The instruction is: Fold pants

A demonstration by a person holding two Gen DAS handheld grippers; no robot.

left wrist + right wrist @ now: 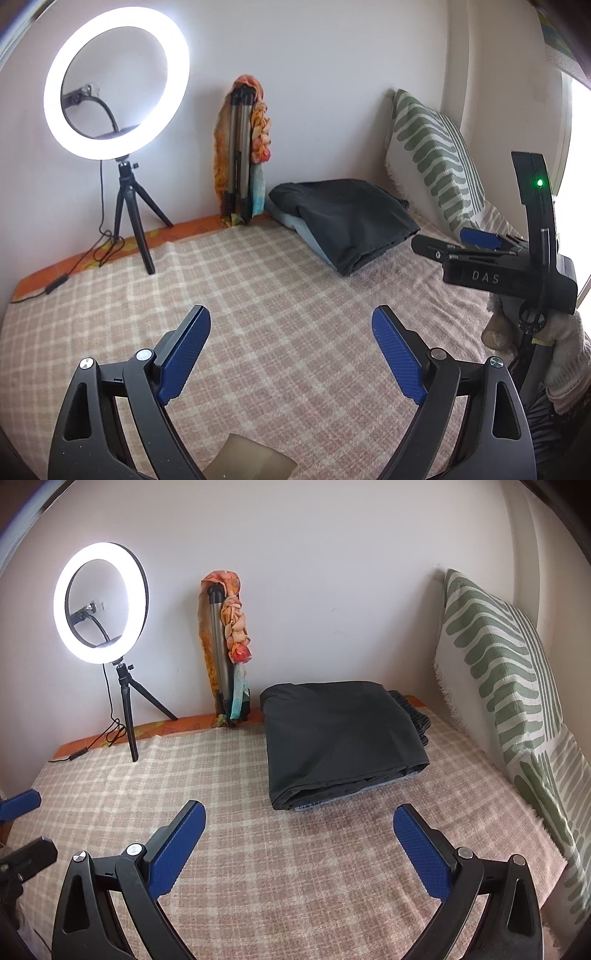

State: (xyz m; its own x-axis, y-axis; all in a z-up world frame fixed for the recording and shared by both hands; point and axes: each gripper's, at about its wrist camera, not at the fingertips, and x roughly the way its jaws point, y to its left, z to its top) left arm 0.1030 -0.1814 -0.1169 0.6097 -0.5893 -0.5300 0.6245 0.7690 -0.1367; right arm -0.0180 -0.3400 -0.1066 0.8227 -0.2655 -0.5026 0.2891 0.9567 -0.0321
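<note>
Dark pants (343,738) lie folded on checked bed blanket (258,849) by the wall, w/ leaf-print pillow (509,672) nearby. Left gripper (291,325) fingers spread, empty; right gripper (299,823) fingers spread, empty.

- Ahead of me a plain white wall (314,554) runs behind the bed.
- The bed is covered by a pink-and-cream checked blanket (295,867), with an orange sheet (162,727) showing along the wall edge.
- A lit ring light (101,602) stands on a small black tripod (127,716) at my far left, its cable trailing on the bed.
- A folded tripod draped in orange cloth (221,646) leans on the wall.
- A green-patterned pillow (509,686) stands at my right.
- Daylight glares from a window (581,184).
</note>
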